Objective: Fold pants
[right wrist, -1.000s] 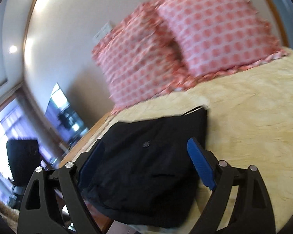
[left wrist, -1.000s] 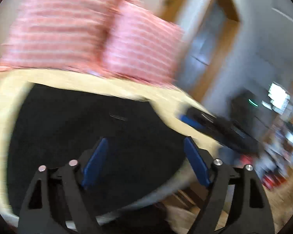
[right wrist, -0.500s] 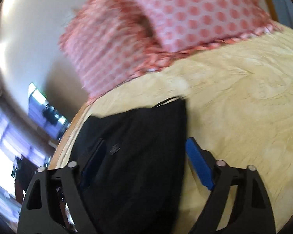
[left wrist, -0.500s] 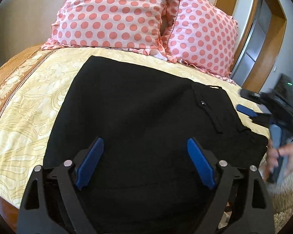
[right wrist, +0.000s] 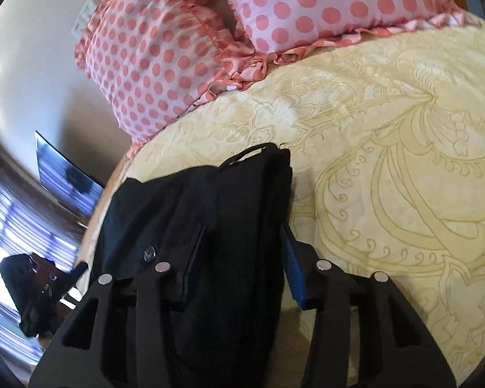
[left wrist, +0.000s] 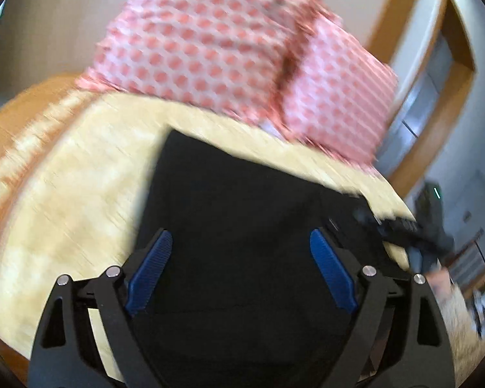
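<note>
Yellow bedspread (right wrist: pixel 388 161): black pants (right wrist: pixel 210 226) lengthwise toward pillows (right wrist: pixel 165 51); left gripper (left wrist: pixel 242 268) spread, right gripper (right wrist: pixel 242 252) clamping pants.

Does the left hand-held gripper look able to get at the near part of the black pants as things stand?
Probably yes. The left hand-held gripper is open right over the black pants on the bedspread, and nothing lies between. The view is blurred, so its height above them is unclear.
</note>
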Demonstrator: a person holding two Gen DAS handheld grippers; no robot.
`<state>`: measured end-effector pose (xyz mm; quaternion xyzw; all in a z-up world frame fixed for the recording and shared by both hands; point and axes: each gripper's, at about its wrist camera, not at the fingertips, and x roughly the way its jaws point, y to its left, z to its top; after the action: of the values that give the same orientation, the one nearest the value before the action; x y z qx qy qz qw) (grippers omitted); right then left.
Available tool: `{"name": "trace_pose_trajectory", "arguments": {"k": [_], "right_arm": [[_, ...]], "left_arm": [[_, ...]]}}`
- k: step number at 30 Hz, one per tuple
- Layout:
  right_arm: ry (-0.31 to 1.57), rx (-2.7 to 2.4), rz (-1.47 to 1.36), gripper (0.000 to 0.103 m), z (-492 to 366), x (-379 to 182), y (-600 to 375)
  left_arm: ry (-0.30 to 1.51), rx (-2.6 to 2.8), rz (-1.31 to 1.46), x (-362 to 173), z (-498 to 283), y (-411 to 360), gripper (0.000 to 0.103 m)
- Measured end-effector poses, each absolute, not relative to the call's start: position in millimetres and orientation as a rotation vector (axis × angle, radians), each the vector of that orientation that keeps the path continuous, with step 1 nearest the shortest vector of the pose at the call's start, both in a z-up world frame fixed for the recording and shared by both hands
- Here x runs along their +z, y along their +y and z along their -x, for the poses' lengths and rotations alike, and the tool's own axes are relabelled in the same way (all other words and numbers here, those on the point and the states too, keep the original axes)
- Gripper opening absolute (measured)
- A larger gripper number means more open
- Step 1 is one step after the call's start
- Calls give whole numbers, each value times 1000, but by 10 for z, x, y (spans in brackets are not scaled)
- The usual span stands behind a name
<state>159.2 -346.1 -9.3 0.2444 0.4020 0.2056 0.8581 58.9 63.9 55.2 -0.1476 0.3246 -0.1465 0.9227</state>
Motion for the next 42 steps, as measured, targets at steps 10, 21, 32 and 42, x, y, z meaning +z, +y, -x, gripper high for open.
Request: {"name": "trace_pose_trajectory", "arguments": {"k": [10,21,32,42], "right_arm": [[852,475,-512,31,-1660,-116,-3442],[821,519,-479,14,-1665,185,-3357],[621,467,-446,13,-2504,755,-3476],[841,254,-442,25,-3122,126,-3550]], "left_arm": [[960,-249,401,230,-1553,898,75],[886,-314,309,476,-1478,775,9],[742,-254,257,888,-2399,525,9],[911,-155,187,263,-3139,352,24]]}}
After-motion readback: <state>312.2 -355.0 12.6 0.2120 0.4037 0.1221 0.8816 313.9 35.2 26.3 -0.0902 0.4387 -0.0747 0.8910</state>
